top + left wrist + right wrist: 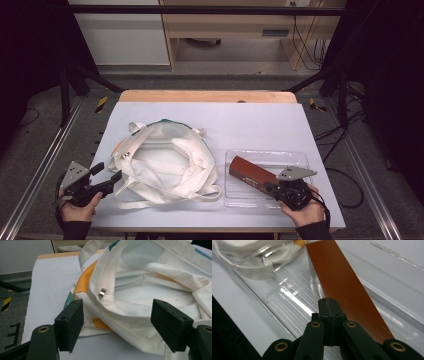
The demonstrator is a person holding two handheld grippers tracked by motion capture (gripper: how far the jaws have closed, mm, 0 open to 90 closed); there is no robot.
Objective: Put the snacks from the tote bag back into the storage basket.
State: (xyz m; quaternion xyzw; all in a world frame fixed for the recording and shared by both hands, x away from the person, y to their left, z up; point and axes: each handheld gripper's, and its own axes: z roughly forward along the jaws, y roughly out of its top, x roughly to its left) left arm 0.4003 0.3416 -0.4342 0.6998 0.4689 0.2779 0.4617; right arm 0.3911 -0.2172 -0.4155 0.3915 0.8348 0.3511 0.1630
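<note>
A white cloth tote bag (165,160) with orange and teal patches lies open-mouthed on the left half of the table. My left gripper (108,172) sits at its left edge with the jaws wide apart. In the left gripper view the bag's rim (140,290), with a small metal snap (102,293), lies between and just beyond the pads without touching them. A long brown box (252,173) rests aslant in a clear plastic tray (295,156). My right gripper (268,186) is at the box's near end. Its jaws (329,307) are pressed together, and the box (342,282) runs alongside them.
The table (250,120) has a white cover, with a wooden strip at its far edge. The ribbed tray floor (287,300) is bare left of the box. Bag straps trail toward the tray's left corner. Metal frame rails run along both sides of the table.
</note>
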